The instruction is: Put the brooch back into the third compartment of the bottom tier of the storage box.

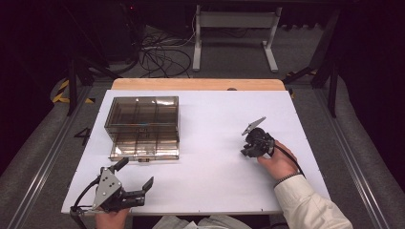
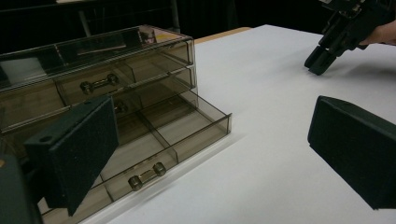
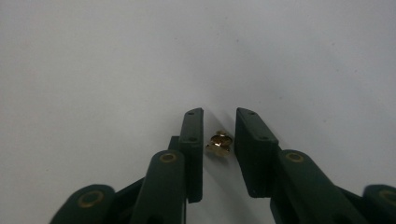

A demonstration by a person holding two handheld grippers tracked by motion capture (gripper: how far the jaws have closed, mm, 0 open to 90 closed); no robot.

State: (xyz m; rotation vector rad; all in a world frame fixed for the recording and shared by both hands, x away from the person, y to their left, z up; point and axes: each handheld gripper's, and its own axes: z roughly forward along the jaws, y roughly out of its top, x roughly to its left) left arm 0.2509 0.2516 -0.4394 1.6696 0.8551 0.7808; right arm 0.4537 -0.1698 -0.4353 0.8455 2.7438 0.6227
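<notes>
Stud (image 3: 219,143): small brass piece on the white table (image 1: 215,143), right between the jaws, untouched
Right gripper (image 3: 219,140): jaws slightly apart, flanking the stud
Left gripper (image 1: 135,177): jaws wide apart, near the front edge
Drawer box (image 1: 143,126): bottom drawer pulled out

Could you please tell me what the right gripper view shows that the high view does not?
The right gripper view alone shows a small brass piece lying on the table between the right gripper and its narrowly parted jaws. The high view alone shows the drawer box with its bottom drawer pulled out, and the left gripper, jaws wide apart. Both show the white table.
</notes>
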